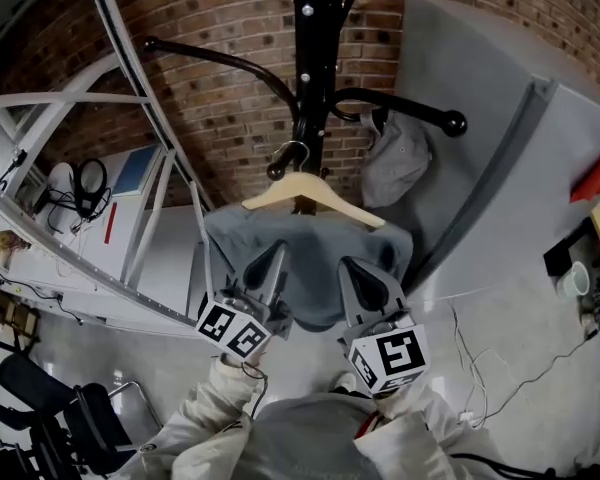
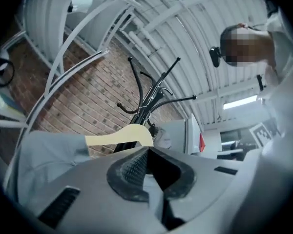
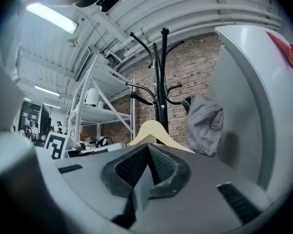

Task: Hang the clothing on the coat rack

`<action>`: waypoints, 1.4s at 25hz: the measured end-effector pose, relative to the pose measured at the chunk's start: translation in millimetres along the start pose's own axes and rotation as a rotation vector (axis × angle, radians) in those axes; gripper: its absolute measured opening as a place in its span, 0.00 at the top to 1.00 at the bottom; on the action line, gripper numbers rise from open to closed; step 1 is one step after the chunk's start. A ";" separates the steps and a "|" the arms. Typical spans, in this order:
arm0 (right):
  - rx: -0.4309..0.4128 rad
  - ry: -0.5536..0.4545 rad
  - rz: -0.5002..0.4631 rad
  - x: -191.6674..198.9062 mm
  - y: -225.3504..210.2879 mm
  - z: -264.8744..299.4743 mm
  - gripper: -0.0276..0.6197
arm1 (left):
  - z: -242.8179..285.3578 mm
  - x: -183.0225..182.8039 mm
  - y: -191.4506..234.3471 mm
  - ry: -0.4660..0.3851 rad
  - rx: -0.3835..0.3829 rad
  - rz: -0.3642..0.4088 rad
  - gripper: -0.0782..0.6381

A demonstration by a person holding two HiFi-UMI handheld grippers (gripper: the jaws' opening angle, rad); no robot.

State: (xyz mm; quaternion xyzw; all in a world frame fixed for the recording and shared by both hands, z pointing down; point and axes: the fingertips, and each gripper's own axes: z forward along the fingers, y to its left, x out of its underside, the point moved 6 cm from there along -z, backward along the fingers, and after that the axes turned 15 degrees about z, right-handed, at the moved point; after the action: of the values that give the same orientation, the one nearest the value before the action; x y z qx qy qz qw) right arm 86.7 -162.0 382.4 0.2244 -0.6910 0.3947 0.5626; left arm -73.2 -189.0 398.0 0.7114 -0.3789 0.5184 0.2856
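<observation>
A black coat rack (image 1: pixel 310 58) stands against the brick wall. A wooden hanger (image 1: pixel 310 193) carrying a grey garment (image 1: pixel 310 258) has its hook at the pole, beside a short rack arm. My left gripper (image 1: pixel 273 258) and right gripper (image 1: pixel 355 268) point up at the garment's lower part, side by side. Both are shut, and no cloth shows between the pads. In the left gripper view the hanger (image 2: pixel 119 136) and garment (image 2: pixel 49 155) sit just beyond the left gripper (image 2: pixel 147 152). The right gripper (image 3: pixel 148 147) faces the hanger (image 3: pixel 151 130) and rack (image 3: pixel 162 82).
A grey cap (image 1: pixel 395 158) hangs on the rack's right arm. White metal shelving (image 1: pixel 80 168) stands at the left, and a grey panel (image 1: pixel 480 168) leans at the right. Cables (image 1: pixel 480 368) lie on the floor, with a black chair (image 1: pixel 70 418) at the lower left.
</observation>
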 end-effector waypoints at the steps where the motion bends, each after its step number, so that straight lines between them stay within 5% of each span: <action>1: 0.002 -0.001 -0.002 2.3 6.9 0.0 0.92 | -7.5 -1.6 -0.5 0.017 -0.003 0.039 0.88; 5: 0.014 0.010 -0.021 11.9 33.1 -4.6 0.92 | -38.6 -3.9 -7.8 0.092 -0.003 0.189 0.88; 14: 0.062 0.014 -0.035 41.7 89.8 -35.7 0.92 | -132.7 -3.3 -20.1 0.190 0.041 0.229 0.88; 24: 0.103 0.025 -0.047 65.2 136.2 -66.1 0.92 | -190.3 -1.2 -29.6 0.217 0.052 0.214 0.88; 35: 0.139 0.016 -0.038 63.2 131.1 -94.6 0.92 | -192.8 -2.9 -56.3 0.238 0.025 0.181 0.88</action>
State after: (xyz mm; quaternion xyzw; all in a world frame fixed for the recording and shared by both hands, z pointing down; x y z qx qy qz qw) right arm 27.8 -1.0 409.6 0.2728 -0.6528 0.4329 0.5586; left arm -127.2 -3.2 452.1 0.6115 -0.3985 0.6274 0.2714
